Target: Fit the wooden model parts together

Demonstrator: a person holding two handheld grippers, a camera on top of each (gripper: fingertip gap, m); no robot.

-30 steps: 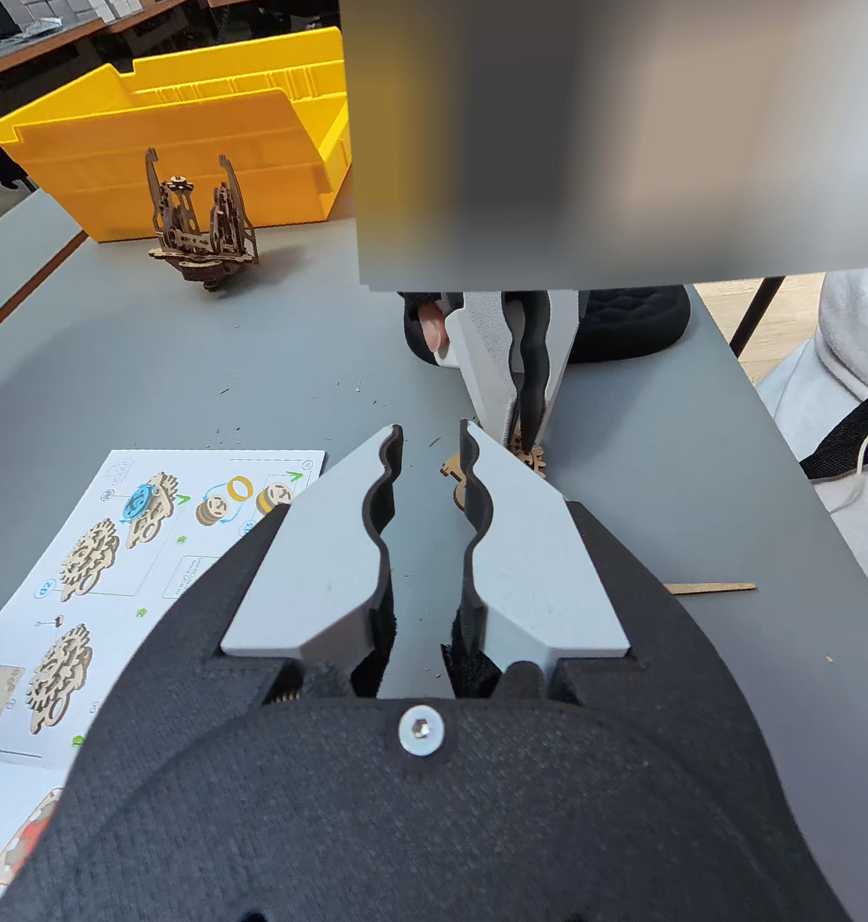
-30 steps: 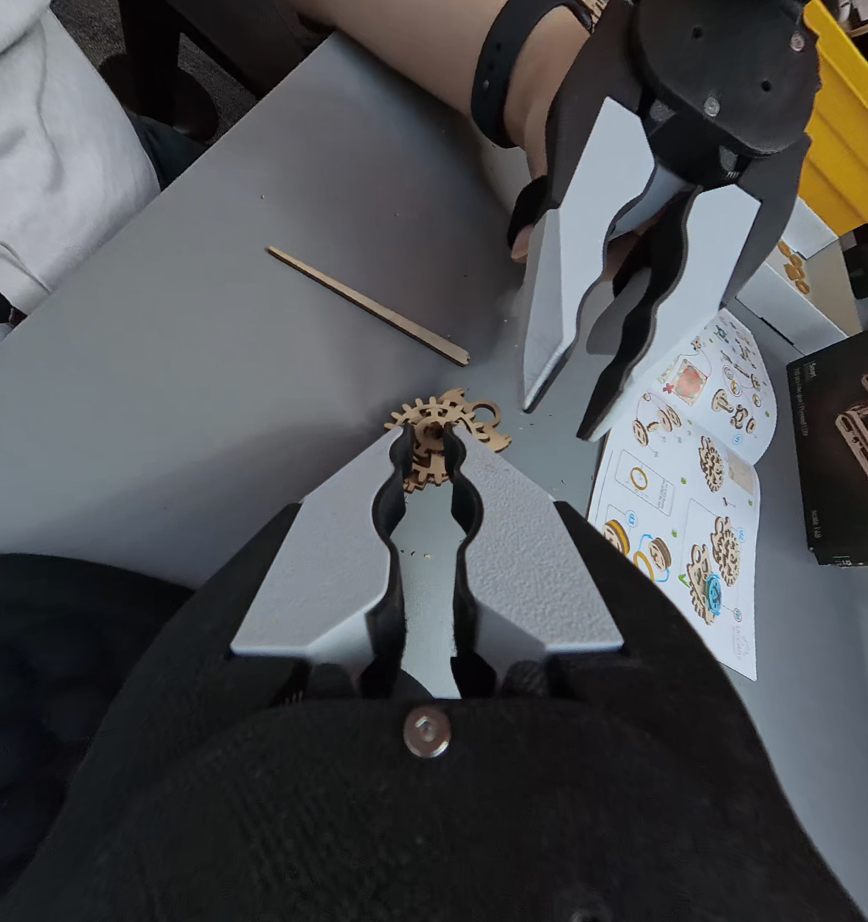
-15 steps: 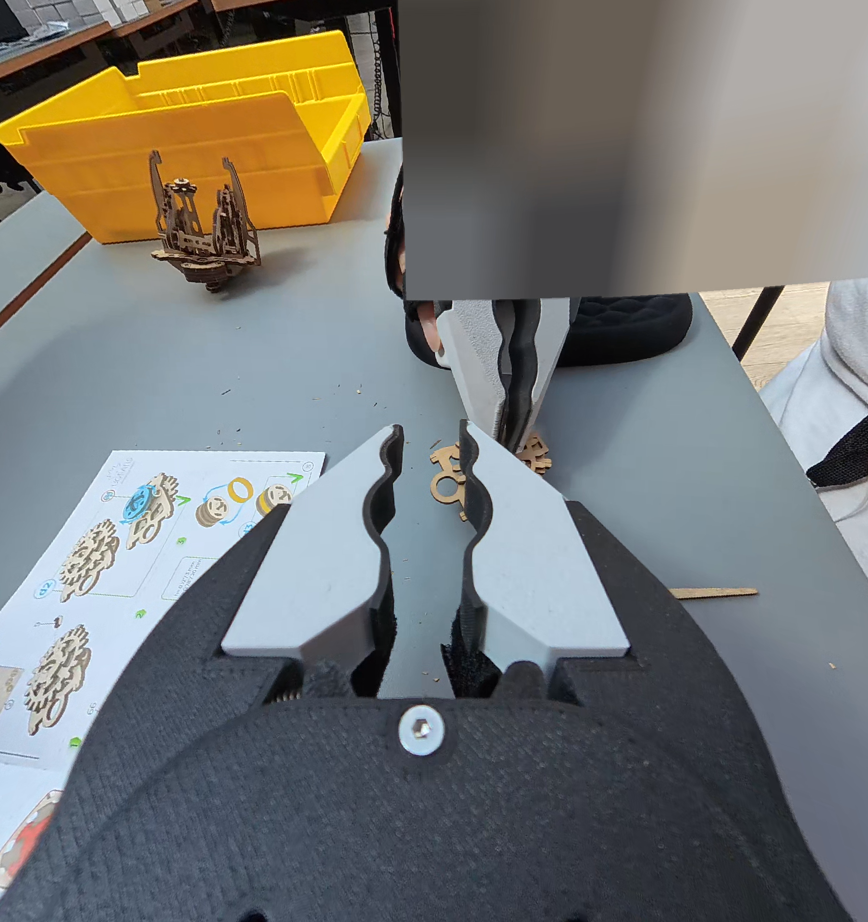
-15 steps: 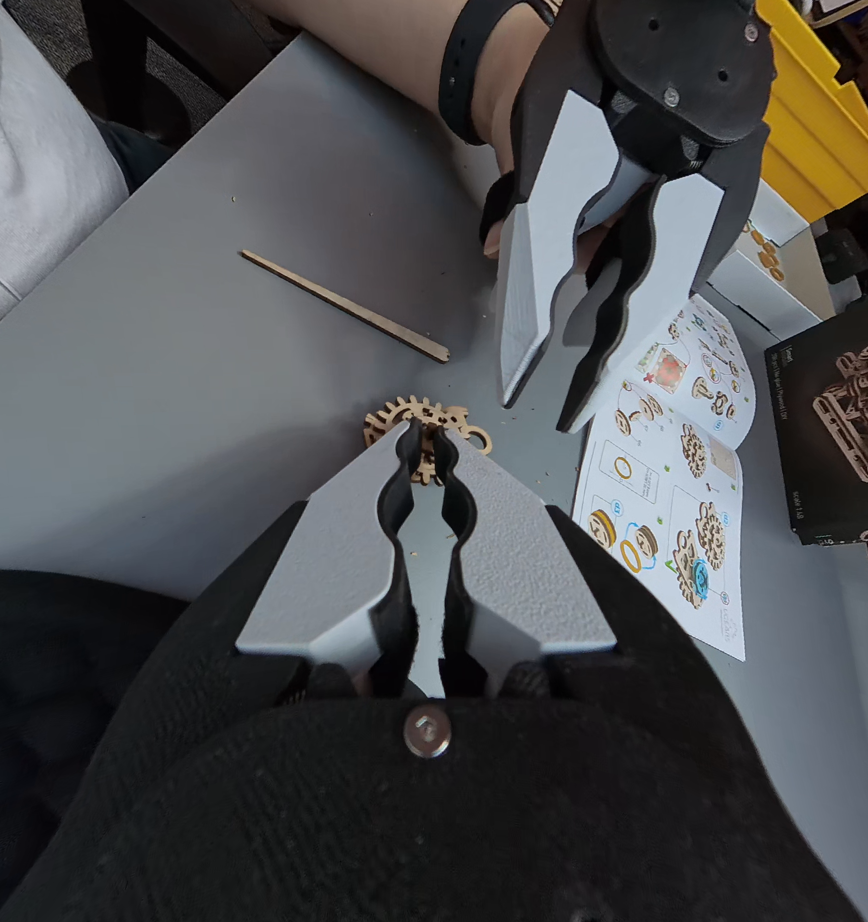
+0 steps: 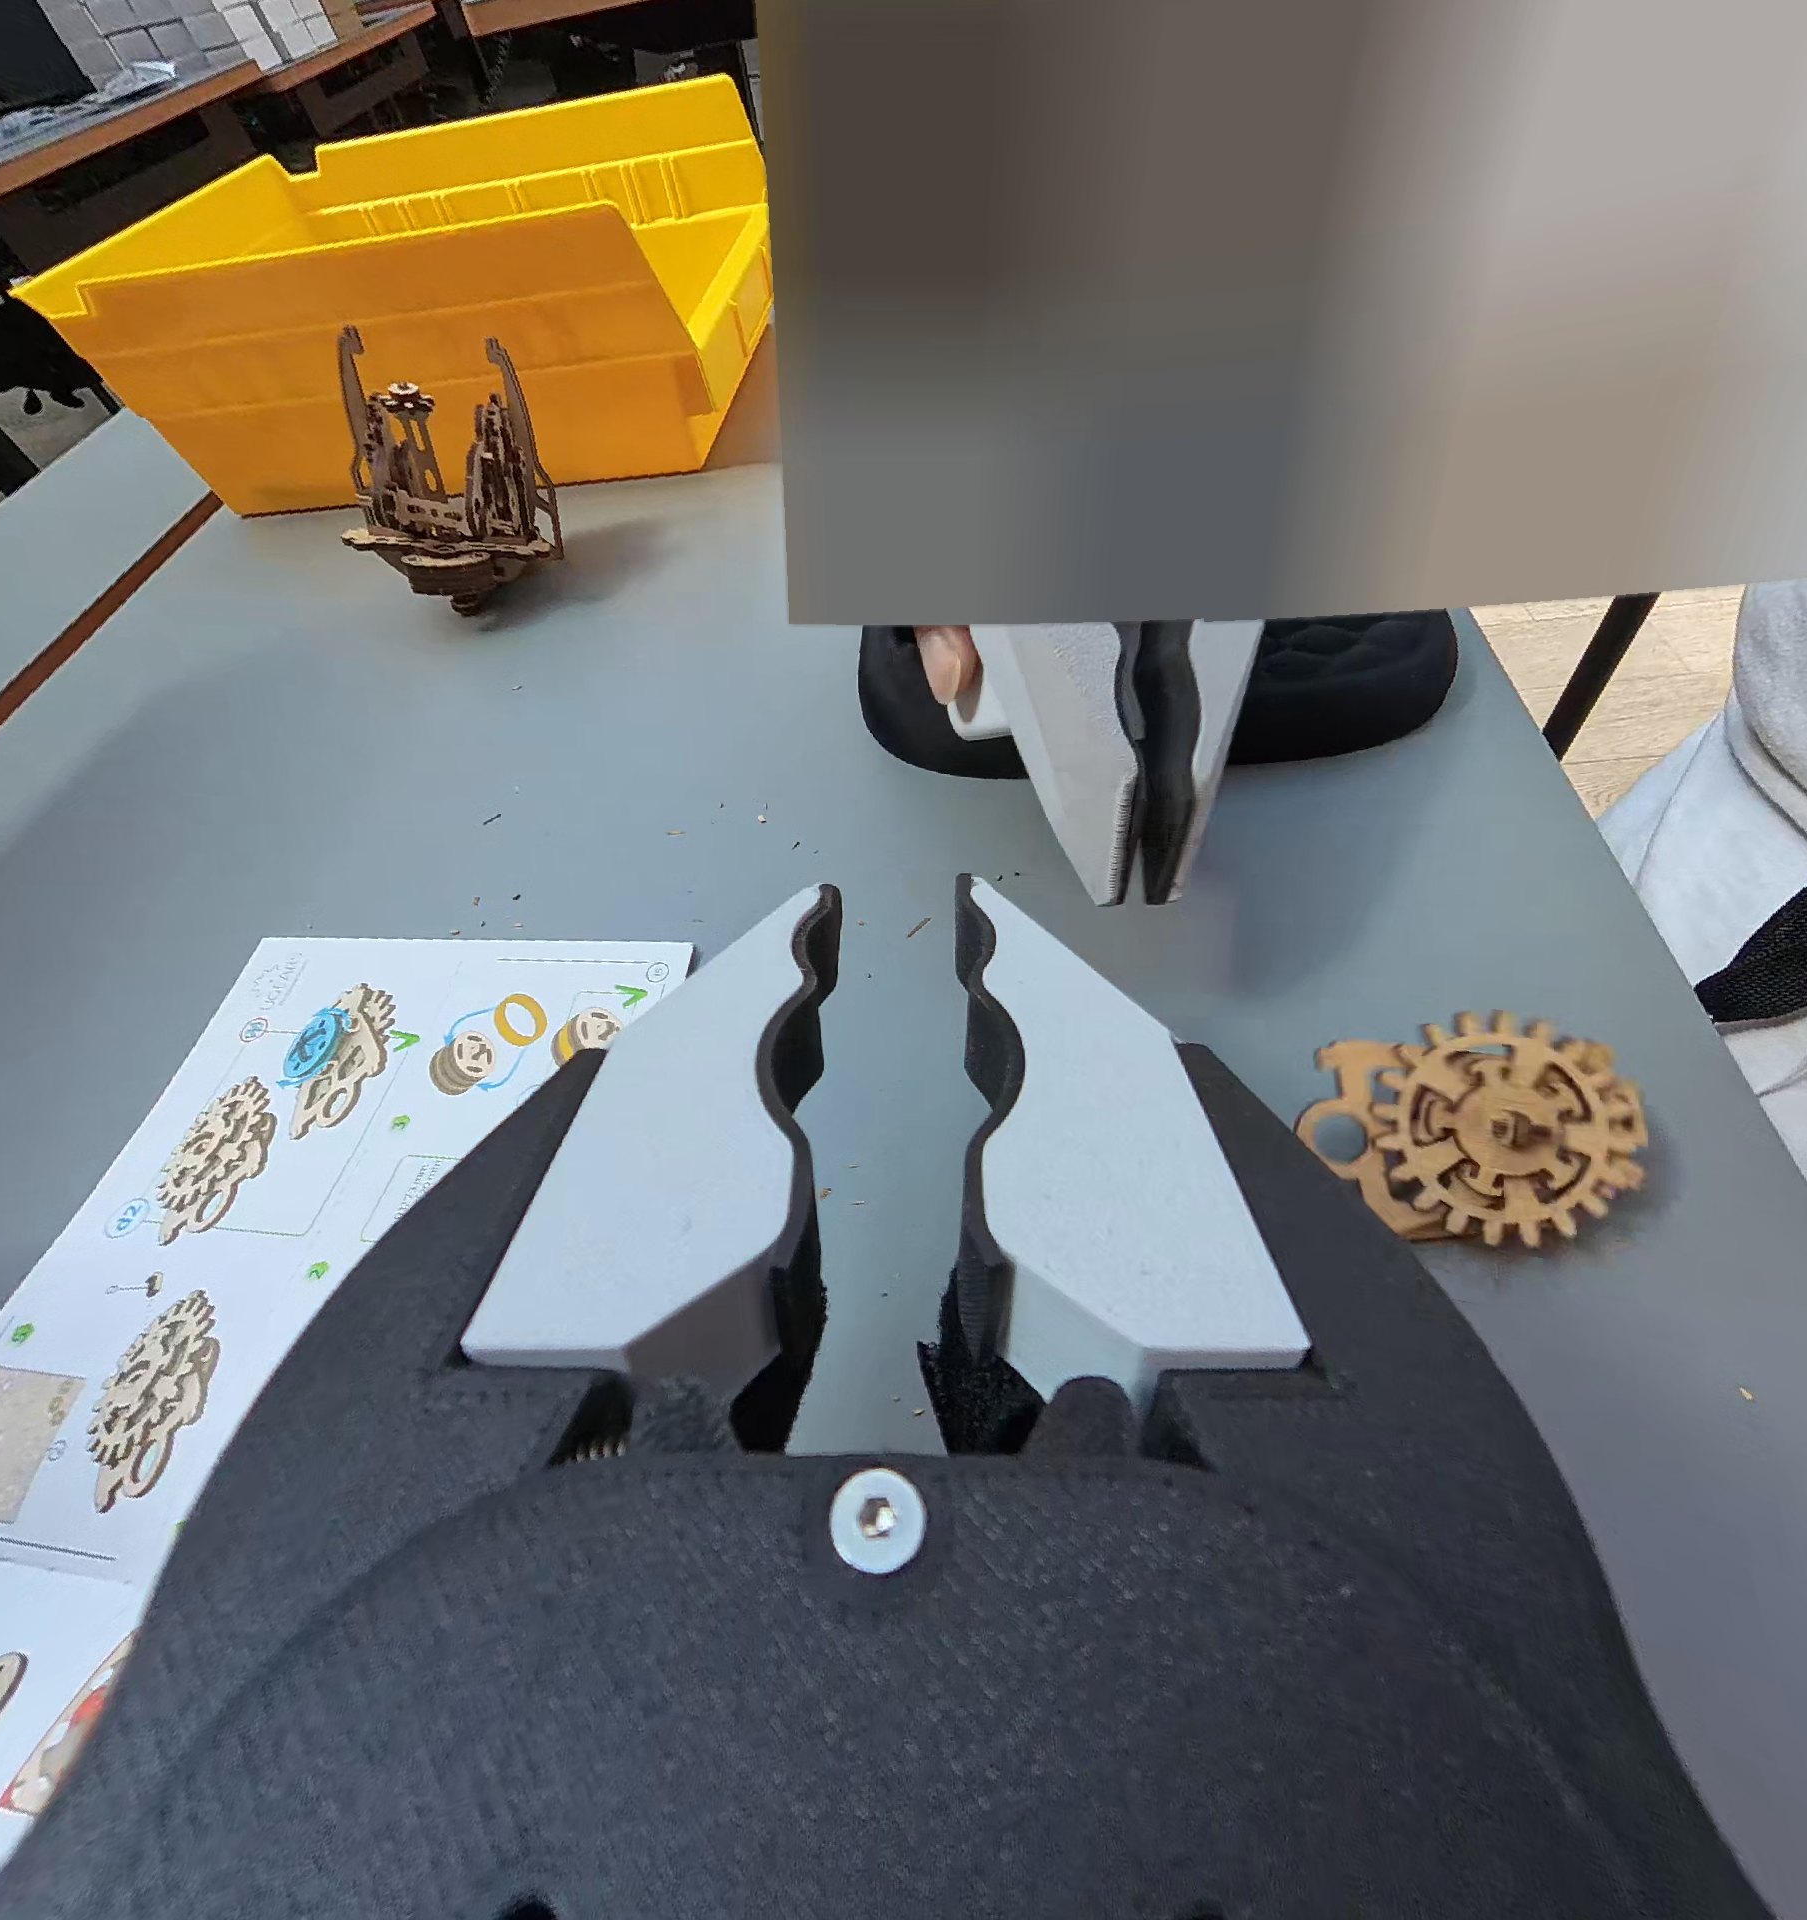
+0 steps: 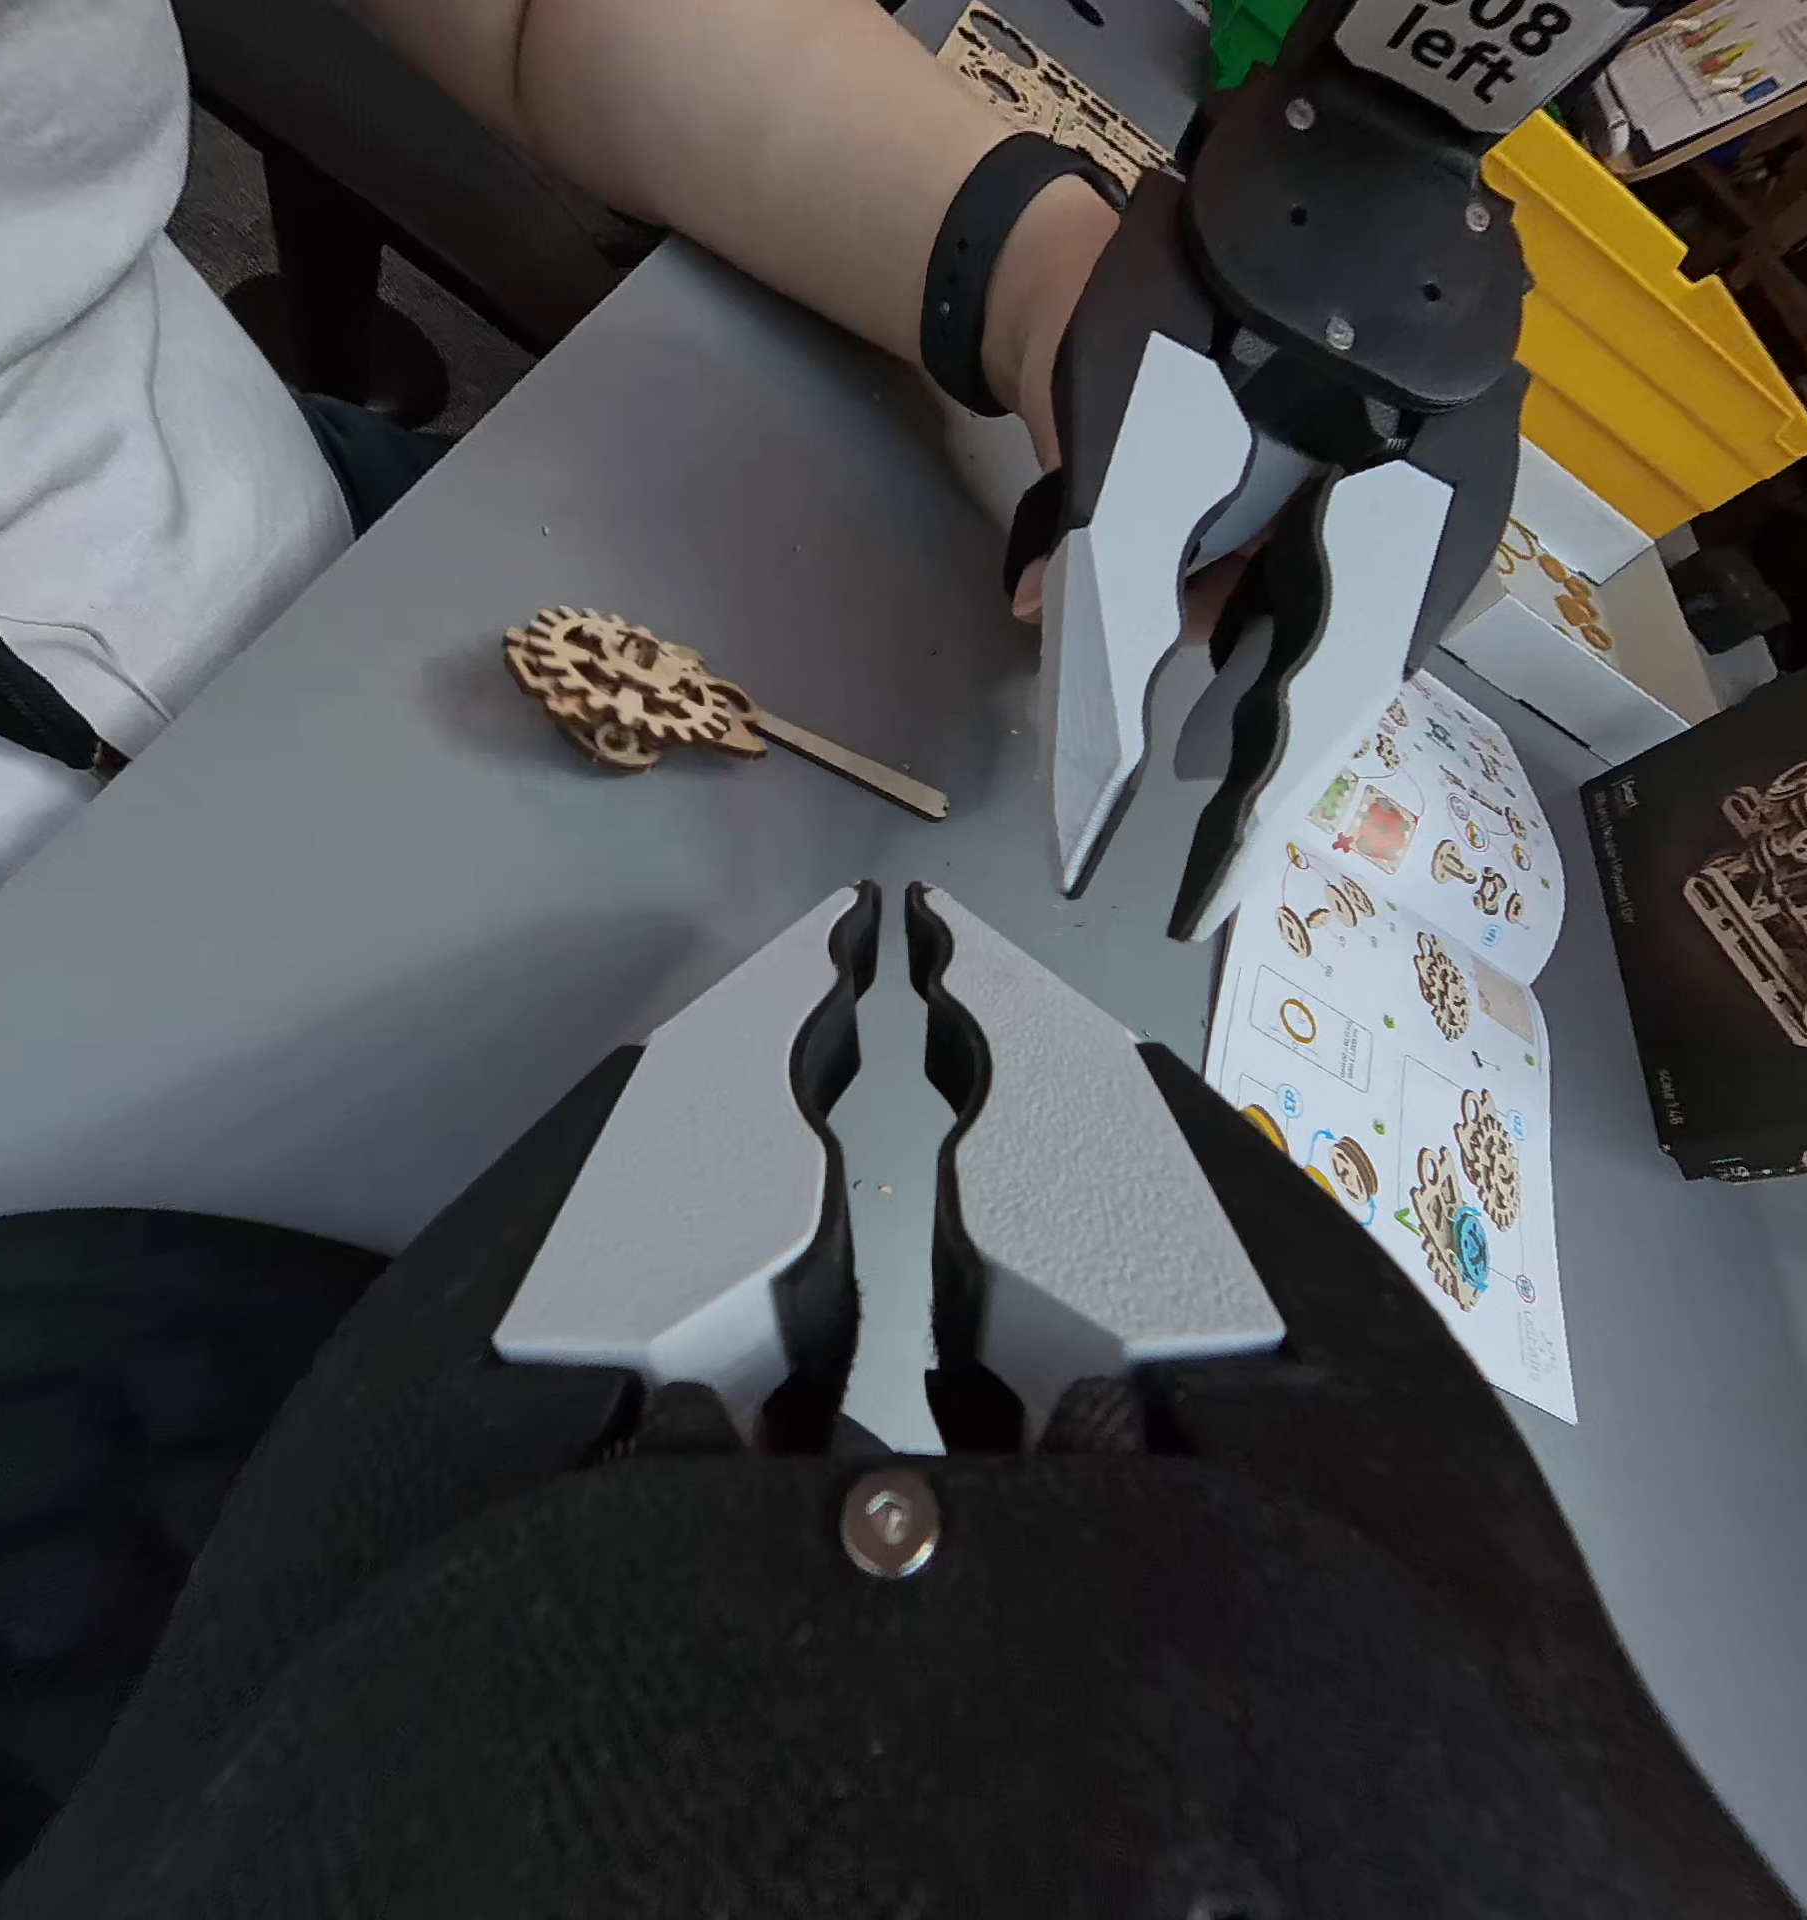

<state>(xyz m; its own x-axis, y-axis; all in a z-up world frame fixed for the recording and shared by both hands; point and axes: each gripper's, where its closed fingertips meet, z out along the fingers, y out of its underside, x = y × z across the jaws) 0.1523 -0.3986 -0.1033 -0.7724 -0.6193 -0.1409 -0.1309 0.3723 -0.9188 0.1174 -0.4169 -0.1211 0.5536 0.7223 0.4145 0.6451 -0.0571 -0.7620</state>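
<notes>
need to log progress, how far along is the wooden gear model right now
Done: the gear piece lies assembled on the table, resting on one end of a thin wooden stick. In hand: nothing; the right gripper is nearly shut and empty, the left gripper open and empty. Left: probably joining it to the dark wooden model by the yellow bin.

Grey table (image 5: 359, 790); gear assembly (image 5: 1481, 1127), booklet (image 5: 255, 1143), bin (image 5: 411, 281)

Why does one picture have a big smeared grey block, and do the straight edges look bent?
Left wrist view: that block was added afterwards to hide someone; the yellow plastic bin is sharp. Right wrist view: wide-angle bowing curves the grey table; the tan wooden gear assembly casts a soft shadow.
</notes>
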